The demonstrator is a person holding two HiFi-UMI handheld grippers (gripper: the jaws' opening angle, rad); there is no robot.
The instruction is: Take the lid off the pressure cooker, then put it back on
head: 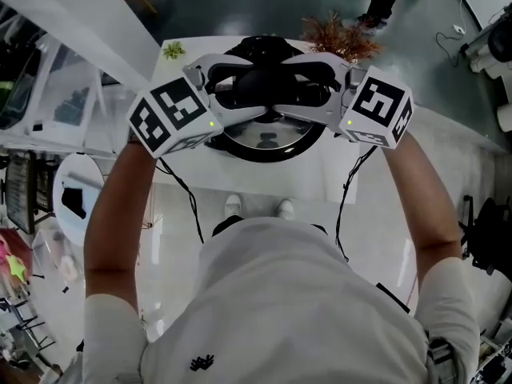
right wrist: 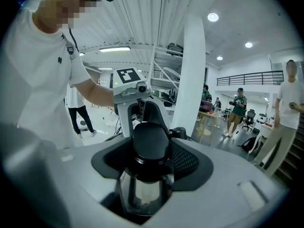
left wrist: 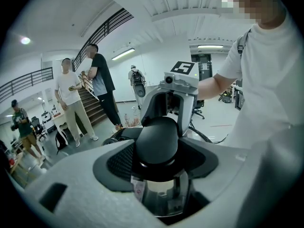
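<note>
Above the white bench (head: 264,181), the pressure cooker lid (head: 264,138) hangs between the left gripper (head: 240,86) and right gripper (head: 302,86). Each pair of fingers (left wrist: 76,175) is clamped wide round opposite sides of its black handle (head: 268,86), probably so the heavy lid stays level while carried. A dried reddish plant (head: 340,34) and a small green plant (head: 173,50) stand at the bench's far edge, and beyond lies an open hall with a staircase (left wrist: 88,101) and onlookers (left wrist: 71,99).

Forearms (head: 120,206) reach toward twelve o'clock; left gripper (head: 228,86) at ten, right gripper (head: 320,86) at two, facing inward, both clamped on the lid handle (head: 268,85).
</note>
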